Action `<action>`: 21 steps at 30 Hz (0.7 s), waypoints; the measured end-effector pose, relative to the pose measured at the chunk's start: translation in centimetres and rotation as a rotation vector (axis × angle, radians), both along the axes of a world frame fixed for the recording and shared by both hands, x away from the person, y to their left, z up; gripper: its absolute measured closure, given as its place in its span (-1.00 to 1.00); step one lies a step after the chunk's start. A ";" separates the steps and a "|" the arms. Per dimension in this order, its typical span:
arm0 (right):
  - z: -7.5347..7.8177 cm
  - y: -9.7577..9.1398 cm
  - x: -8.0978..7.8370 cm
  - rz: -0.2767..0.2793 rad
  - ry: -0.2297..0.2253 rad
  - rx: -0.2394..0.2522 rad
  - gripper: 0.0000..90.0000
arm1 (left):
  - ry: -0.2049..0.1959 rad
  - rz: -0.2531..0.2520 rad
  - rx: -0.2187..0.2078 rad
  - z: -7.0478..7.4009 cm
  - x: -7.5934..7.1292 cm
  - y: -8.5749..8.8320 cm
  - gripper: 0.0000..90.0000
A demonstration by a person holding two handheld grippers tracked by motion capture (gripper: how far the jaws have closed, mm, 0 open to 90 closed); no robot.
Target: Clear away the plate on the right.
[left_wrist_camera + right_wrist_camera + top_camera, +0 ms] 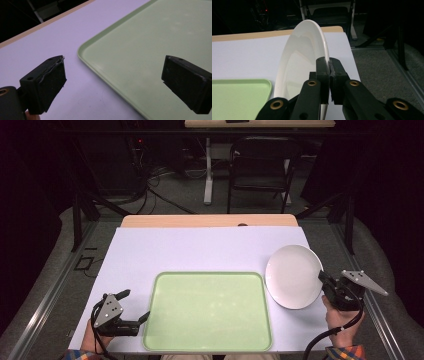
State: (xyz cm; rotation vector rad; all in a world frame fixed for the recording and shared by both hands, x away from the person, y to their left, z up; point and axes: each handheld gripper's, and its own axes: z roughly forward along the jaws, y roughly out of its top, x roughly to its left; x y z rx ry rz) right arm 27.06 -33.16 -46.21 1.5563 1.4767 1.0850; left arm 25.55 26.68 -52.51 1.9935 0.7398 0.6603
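Note:
A white round plate is tilted above the table's right side, held by its right rim. My right gripper is shut on that rim; in the right gripper view the plate stands almost on edge, and the right gripper pinches its rim between both pads. A light green tray lies flat in the middle of the white table near the front edge. My left gripper rests at the tray's left edge, open. In the left gripper view the left gripper straddles the corner of the tray with nothing between its jaws.
The white table top has a wooden strip along its far edge. A black folding chair and a table leg stand on the floor beyond it, with cables to their left. Dark stand legs flank the table on both sides.

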 end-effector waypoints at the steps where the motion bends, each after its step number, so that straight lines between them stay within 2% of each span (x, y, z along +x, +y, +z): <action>1: 0.1 0.2 0.0 0.005 -0.003 -0.013 0.94 | 0.000 0.001 0.002 0.0 0.0 0.0 -0.89; 9: 1.0 2.1 -0.5 0.046 -0.030 -0.135 0.93 | -0.002 -0.002 0.008 0.0 0.0 0.0 -0.89; 17: 1.6 3.2 -0.9 0.090 -0.030 -0.180 0.93 | 0.000 -0.003 0.011 0.0 0.0 -0.1 -0.88; 21: 1.9 3.6 -1.1 0.111 -0.016 -0.193 0.92 | 0.000 -0.007 0.011 -0.1 0.0 -0.1 -0.88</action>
